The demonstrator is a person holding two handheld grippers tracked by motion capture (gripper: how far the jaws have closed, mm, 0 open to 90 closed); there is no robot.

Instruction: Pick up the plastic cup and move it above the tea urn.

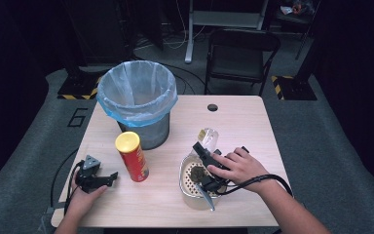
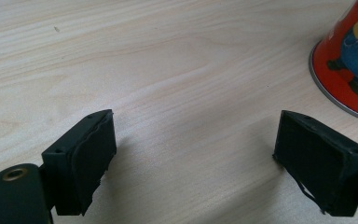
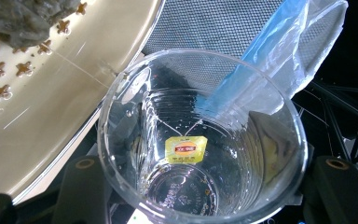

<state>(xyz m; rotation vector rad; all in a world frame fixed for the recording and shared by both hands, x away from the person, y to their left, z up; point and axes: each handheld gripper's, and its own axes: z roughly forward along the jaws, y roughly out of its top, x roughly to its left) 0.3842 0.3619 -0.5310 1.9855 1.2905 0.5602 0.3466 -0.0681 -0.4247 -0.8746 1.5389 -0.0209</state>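
Note:
My right gripper is shut on a clear plastic cup, held tipped at the far edge of a pale perforated strainer bowl. A wet tea bag lies in the bowl. In the right gripper view the cup sits between the jaws, a yellow tea tag stuck inside it. The tag's string runs to the tea bag on the strainer. My left gripper rests open on the table at the left. Between its wide-apart jaws is bare wood, with a red can just beyond.
The red can with a yellow lid stands upright between the two hands. Behind it is a mesh bin with a blue liner, seen close behind the cup as mesh. A folding chair stands past the table's far edge.

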